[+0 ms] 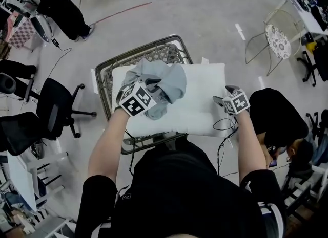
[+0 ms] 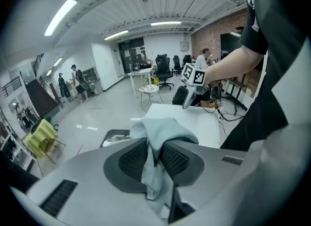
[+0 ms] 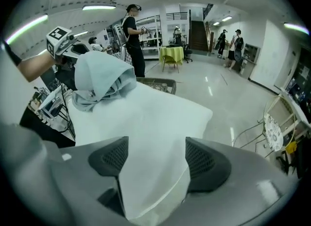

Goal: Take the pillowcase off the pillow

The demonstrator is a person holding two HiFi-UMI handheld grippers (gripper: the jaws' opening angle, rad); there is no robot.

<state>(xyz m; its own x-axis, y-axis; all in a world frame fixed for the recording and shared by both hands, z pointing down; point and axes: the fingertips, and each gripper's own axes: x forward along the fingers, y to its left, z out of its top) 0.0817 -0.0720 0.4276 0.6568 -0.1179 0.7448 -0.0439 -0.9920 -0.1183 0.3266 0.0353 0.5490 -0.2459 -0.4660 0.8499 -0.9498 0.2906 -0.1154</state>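
A white pillow lies across a wire basket. The grey-blue pillowcase is bunched in a heap on the pillow's left part. My left gripper is shut on a fold of it, and the cloth runs up between the pads and hangs over them. My right gripper stands at the pillow's right edge. Its jaws are wide apart, and the pillow's edge lies between them without being squeezed.
Black office chairs stand to the left, a wire chair at the far right, a black bag close on the right. Cables hang beside the pillow. A person stands at the top left, and others stand farther off.
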